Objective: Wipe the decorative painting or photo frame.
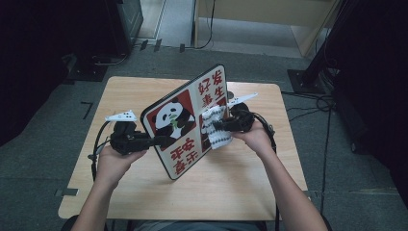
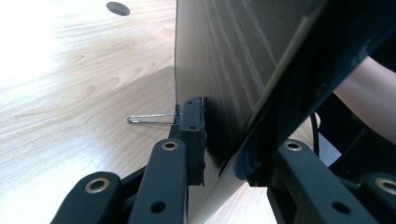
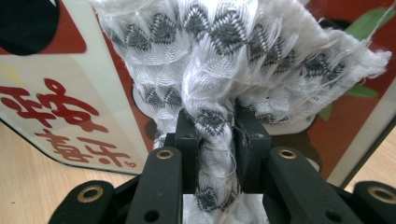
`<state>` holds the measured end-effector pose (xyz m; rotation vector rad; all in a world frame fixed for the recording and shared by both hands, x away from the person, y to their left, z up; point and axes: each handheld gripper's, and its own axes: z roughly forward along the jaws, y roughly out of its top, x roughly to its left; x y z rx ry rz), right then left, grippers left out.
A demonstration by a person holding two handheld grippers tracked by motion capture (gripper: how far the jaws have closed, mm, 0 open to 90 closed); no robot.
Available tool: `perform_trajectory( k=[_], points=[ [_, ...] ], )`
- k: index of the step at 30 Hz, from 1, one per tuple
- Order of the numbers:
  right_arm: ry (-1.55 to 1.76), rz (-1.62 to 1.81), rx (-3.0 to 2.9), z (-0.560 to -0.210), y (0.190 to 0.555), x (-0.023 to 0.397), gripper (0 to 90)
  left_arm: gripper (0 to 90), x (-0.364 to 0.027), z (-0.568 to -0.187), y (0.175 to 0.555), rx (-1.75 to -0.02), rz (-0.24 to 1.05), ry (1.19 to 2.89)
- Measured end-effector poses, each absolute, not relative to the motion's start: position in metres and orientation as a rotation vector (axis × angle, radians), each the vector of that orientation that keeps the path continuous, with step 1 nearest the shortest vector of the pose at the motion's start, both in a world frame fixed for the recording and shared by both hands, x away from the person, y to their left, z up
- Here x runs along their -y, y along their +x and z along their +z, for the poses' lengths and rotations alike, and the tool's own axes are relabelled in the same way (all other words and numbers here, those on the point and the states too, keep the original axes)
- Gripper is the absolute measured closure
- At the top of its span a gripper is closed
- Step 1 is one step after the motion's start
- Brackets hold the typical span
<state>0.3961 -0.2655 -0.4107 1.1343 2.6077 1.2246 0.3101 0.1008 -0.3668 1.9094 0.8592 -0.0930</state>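
Note:
A board printed with a panda and red characters stands tilted on its lower edge on the wooden table. My left gripper is shut on the board's left edge; in the left gripper view the jaws pinch the board between them, with its plain back showing. My right gripper is shut on a white cloth with grey zigzags, which is pressed against the printed face. The right gripper view has the bunched cloth clamped in the jaws, with the board right behind it.
A thin wire loop sticks out beside the left jaw's pad. The table has a round hole near its far edge. Cables and dark equipment stands lie on the grey floor around the table.

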Motion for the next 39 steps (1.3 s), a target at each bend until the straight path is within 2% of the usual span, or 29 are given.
perform_trajectory(
  k=[39],
  points=[
    [1.245, 1.071, -2.671, -0.457, 0.392, 0.27, 75.3, 74.2, -0.101, -0.367, 0.311, -0.843, -0.099, 1.92]
  ],
)
